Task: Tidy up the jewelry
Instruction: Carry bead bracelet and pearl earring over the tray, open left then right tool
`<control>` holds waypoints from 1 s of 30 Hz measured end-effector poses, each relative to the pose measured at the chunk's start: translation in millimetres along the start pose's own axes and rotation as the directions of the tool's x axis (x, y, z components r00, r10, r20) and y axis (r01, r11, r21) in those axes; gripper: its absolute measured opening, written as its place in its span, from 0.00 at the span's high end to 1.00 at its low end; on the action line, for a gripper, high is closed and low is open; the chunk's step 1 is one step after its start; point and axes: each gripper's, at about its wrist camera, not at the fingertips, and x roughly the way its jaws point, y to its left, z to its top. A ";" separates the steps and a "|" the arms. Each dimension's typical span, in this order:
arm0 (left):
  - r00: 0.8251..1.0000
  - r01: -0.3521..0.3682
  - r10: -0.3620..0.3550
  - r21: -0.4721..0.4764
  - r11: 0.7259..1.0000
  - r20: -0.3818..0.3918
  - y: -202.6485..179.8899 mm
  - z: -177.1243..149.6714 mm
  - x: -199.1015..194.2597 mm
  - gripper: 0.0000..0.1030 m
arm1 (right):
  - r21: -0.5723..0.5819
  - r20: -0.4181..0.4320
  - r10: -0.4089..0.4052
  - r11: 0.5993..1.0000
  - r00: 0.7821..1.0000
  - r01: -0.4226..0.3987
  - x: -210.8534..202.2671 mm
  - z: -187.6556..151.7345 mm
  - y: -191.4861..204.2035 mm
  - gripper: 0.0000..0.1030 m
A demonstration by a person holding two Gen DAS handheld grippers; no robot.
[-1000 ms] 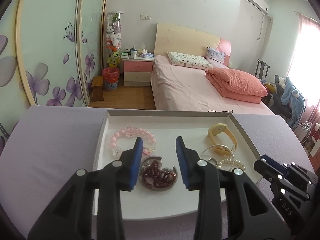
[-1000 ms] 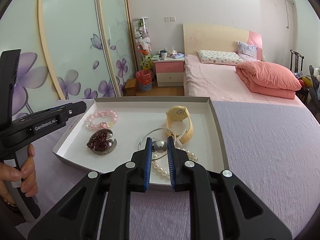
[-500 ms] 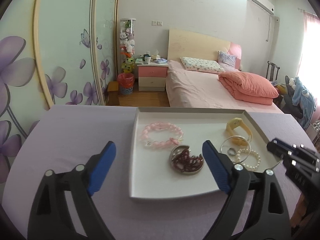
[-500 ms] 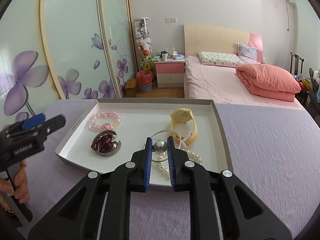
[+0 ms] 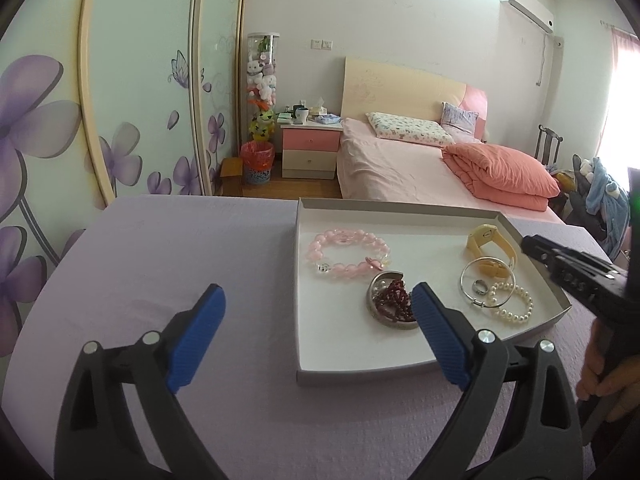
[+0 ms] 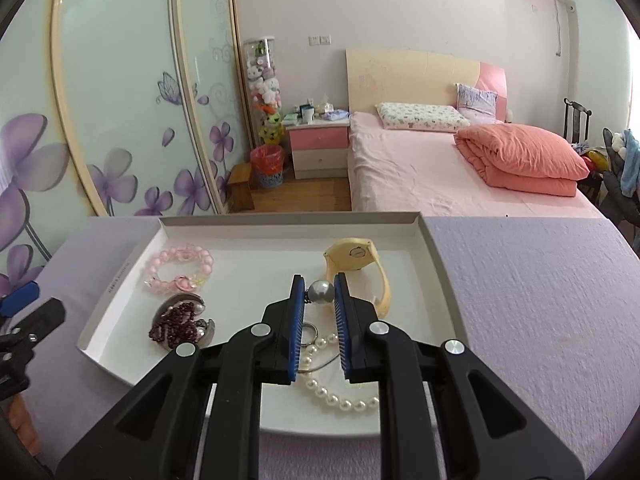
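- My right claw (image 6: 319,292) is gripping a grey pearl bead (image 6: 320,291) between its blue pads, holding it above the white tray (image 6: 436,256).
- Under that claw, a silver ring (image 6: 308,329) and a white pearl bracelet (image 6: 340,398) are lying near the tray's front edge, with a thin silver bangle (image 5: 486,282) looping around the ring.
- Just beyond the bead, a yellow watch (image 6: 358,264) is sitting on its side toward the tray's far right.
- My left claw (image 5: 318,334) is hanging wide open over the purple-covered bench (image 5: 180,248), one pad over bare cloth to the left of the tray and the other over the tray's near left part.
- Right by that far pad, a small metal dish (image 5: 390,304) is holding a heap of dark red beads (image 5: 394,300).
- Behind the dish, a pink bead bracelet (image 5: 346,254) is lying flat in the tray's far left part, apart from the watch.
- From the left camera, I am seeing the right claw's black body at the tray's right edge, with a hand (image 5: 608,380) around its handle.
- Past the bench, a pink bed (image 6: 440,176) is carrying a folded orange quilt (image 6: 524,160).
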 end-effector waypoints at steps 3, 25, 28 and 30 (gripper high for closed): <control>1.000 0.014 -0.014 -0.008 1.000 -0.002 2.0 -1.1 0.6 0.09 | -0.005 -0.012 -0.003 1.000 1.000 0.003 7.6 -1.7 1.6 0.85; 0.999 0.043 -0.043 0.001 0.999 -0.021 -0.4 -7.2 12.9 0.09 | 0.007 0.013 -0.025 1.000 1.000 0.025 18.8 0.3 1.7 0.33; 0.999 0.043 -0.043 0.001 0.999 -0.024 -1.0 -7.2 13.0 0.09 | -0.006 0.034 -0.039 0.999 0.999 0.039 15.5 0.9 2.7 0.28; 0.999 0.042 -0.042 0.000 0.999 -0.025 -1.2 -7.2 13.1 0.09 | -0.001 0.039 -0.038 0.999 0.999 0.038 15.0 1.2 1.9 0.24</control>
